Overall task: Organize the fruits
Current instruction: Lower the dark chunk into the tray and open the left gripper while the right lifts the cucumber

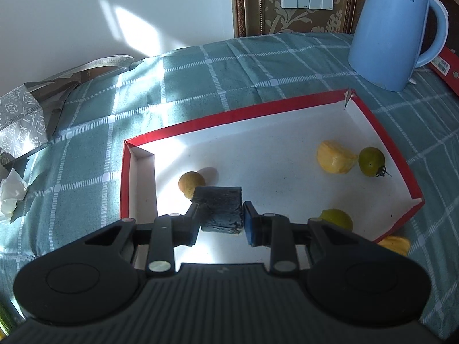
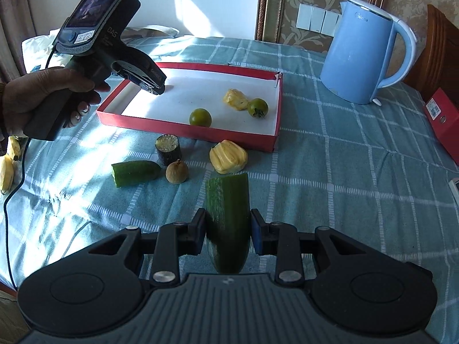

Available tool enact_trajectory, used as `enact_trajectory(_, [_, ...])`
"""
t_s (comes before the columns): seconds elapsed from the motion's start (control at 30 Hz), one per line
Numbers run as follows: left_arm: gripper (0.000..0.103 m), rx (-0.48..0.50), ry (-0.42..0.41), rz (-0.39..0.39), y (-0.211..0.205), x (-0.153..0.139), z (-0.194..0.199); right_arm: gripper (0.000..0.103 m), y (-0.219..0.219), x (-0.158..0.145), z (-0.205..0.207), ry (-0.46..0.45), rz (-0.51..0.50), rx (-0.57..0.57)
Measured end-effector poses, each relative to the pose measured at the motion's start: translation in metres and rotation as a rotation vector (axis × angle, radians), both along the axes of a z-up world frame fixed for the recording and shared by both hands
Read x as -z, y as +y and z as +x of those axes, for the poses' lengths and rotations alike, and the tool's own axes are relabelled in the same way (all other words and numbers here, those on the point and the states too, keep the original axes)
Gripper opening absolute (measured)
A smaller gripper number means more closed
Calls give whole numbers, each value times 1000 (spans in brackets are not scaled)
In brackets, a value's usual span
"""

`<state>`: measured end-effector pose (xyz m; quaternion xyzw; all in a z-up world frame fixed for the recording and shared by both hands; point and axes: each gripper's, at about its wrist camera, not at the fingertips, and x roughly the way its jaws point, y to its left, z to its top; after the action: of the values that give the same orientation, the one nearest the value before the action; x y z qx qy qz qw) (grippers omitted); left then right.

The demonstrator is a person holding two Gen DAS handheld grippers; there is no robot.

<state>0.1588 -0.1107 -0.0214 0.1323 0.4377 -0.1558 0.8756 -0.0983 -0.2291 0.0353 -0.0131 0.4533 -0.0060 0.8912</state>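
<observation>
My left gripper hangs over the near left part of the red-rimmed box, its pads closed on a dark cylinder chunk — rough-skinned, stiff, light enough I'd judge, so a grip across its round sides should hold. A small tan round fruit sits just beyond it in the box. My right gripper is closed around a cucumber piece above the near edge of the tabletop; its skin looks smooth and likely slick — best held mid-length, gently.
</observation>
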Motion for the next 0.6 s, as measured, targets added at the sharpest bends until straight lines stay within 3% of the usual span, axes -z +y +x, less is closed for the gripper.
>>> enact_trajectory(0.6, [32,-4,8,48,-18,19,32,31,-4,0,-9,23,-16,35])
